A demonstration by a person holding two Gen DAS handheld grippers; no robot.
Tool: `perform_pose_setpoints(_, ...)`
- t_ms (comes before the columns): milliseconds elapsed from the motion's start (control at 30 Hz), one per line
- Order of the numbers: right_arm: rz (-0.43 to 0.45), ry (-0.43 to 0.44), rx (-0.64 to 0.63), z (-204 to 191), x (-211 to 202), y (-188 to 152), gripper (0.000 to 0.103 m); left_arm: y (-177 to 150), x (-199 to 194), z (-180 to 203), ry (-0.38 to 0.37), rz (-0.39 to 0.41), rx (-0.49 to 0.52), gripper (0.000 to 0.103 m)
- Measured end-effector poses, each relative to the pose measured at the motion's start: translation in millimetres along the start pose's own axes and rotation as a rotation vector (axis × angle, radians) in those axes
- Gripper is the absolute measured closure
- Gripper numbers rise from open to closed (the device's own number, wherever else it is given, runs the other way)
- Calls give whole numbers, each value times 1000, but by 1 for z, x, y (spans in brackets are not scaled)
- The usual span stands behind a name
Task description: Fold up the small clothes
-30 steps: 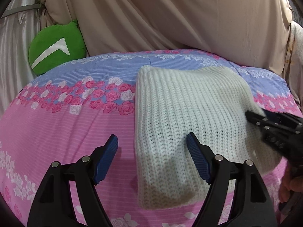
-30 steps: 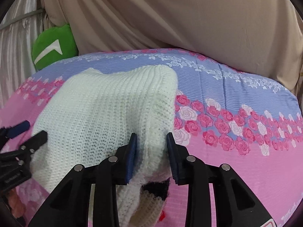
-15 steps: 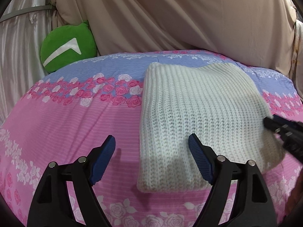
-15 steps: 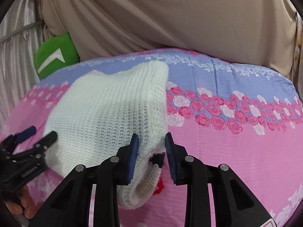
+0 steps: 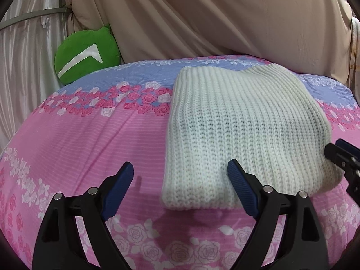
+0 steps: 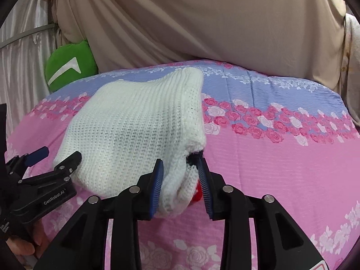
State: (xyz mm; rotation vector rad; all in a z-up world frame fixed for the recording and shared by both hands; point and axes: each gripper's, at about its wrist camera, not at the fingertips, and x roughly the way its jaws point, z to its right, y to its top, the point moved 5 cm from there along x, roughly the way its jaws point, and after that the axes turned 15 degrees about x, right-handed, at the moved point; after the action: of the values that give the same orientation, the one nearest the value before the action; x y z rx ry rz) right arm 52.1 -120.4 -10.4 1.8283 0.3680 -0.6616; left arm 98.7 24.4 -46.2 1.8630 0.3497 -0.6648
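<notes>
Cream rib-knit: the sweater [image 5: 243, 130] lies folded into a rough rectangle on the bedspread [image 5: 90, 139], right of centre in the left wrist view. Its long axis runs from the near edge toward the far curtain [image 5: 202, 18], with the knit ribs running the same way. The far end reaches the blue band of the bedspread; the near end sits on the pink band. The left long edge is straight and even. At the near right corner, the right wrist view shows the layers bunched, with a patch of black [image 6: 194, 157] and a patch of red [image 6: 197, 192] knit showing from inside the fold.

Left gripper [image 5: 180, 190]: jaws spread wide, holding nothing. Its right finger overlaps the sweater's near edge in view; whether it touches cannot be told. Its left finger is over bare bedspread. Seen from the right wrist view, the left gripper [image 6: 58, 155] carries the white lettering "GenRobot.AI" on its body.

Right gripper [image 6: 180, 186]: jaws partly parted, bracketing the bunched near right corner of the sweater. The left pad is against the knit; the right pad is at the black and red patch. A firm clamp cannot be confirmed.

A green cushion [image 5: 86, 54] with a white angled mark rests at the far left against the curtain.
</notes>
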Motion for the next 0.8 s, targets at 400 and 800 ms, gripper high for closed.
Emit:
perform_pose_setpoints(400,24,-84,61,11,-13,-32,35,-13,-24,8,33,26,-18,7)
perform_pose_setpoints(800,35,-100,54,9,-19,-37,23,-22,-30,25,59,-26,3,6)
